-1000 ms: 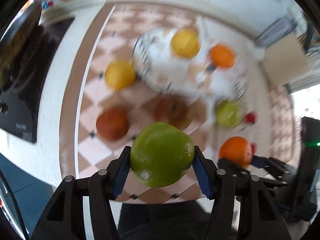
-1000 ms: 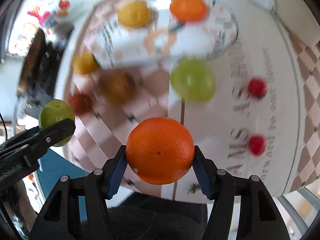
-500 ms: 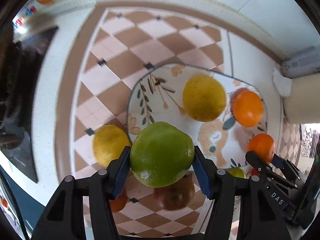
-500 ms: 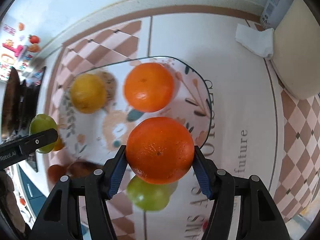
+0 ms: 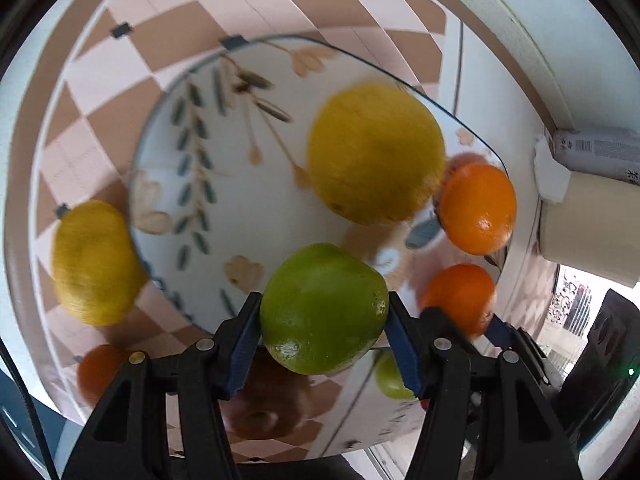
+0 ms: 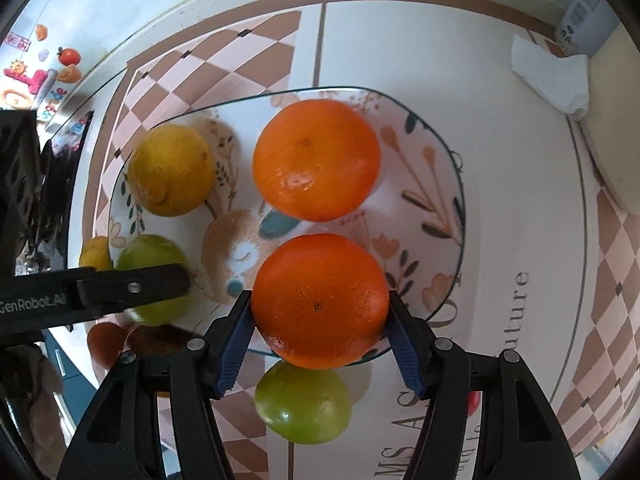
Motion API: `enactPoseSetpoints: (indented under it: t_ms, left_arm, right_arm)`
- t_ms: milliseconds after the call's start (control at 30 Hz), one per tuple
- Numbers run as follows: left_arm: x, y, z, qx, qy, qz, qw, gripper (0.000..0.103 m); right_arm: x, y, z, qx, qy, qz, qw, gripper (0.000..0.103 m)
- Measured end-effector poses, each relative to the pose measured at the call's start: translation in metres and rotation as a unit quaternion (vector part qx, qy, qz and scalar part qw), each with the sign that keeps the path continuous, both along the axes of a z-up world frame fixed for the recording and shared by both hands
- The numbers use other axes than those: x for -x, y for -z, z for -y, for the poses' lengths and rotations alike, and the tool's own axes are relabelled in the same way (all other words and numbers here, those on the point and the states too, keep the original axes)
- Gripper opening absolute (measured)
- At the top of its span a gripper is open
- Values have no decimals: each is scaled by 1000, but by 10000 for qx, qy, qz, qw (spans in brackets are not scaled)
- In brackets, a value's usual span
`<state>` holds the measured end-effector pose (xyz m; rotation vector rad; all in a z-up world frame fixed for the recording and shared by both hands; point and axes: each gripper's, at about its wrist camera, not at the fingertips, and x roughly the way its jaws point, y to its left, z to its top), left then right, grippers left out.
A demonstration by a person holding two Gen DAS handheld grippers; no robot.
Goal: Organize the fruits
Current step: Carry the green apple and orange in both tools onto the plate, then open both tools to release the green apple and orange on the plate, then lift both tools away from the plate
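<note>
My left gripper (image 5: 323,320) is shut on a green lime (image 5: 323,307) and holds it over the near edge of a floral plate (image 5: 224,184). On the plate lie a yellow lemon (image 5: 376,154) and an orange (image 5: 478,208). My right gripper (image 6: 320,320) is shut on a second orange (image 6: 320,300), held over the near right part of the same plate (image 6: 436,208). The left gripper with its lime (image 6: 154,280) shows at the left of the right wrist view. The right gripper's orange (image 5: 460,298) shows in the left wrist view.
Off the plate lie another lemon (image 5: 94,262), a small orange fruit (image 5: 100,372), a brown fruit (image 5: 264,404), a green fruit (image 6: 302,402) and a red cherry tomato (image 6: 472,402). A folded white cloth (image 6: 550,74) and a cream container (image 5: 588,224) stand at the right.
Both grippers have moved forward with their fruit, from over the tiled mat to over the plate. The plate now fills both views. Both grips stay unchanged.
</note>
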<state>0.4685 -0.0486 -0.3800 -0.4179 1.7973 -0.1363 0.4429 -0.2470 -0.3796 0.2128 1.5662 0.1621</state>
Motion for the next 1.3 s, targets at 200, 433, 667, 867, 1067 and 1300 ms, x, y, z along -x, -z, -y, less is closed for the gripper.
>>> enactPoseSetpoints:
  t_ms: [200, 433, 667, 867, 1067, 1300]
  left_arm:
    - [-2, 0, 5, 327, -143, -72, 9993, 59]
    - [-1, -24, 4, 197, 0, 333, 9993, 84]
    - [14, -66, 2, -1078, 606, 1230, 9847, 85]
    - [41, -87, 3, -1559, 795, 1691, 9699, 85]
    - [68, -119, 4, -1756, 859, 2166, 9565, 85]
    - [103, -158, 3, -1818, 874, 2619, 9438, 85]
  right_arm:
    - [6, -7, 2, -187, 27, -63, 9998, 76]
    - [17, -26, 13, -83, 158, 4, 9998, 87]
    - [35, -52, 19, 411, 290, 254, 9984, 94]
    - [51, -78, 20, 663, 431, 508, 9956, 94]
    - [73, -109, 17, 819, 507, 804, 9921, 94]
    - [106, -146, 14, 822, 584, 1155, 9882, 94]
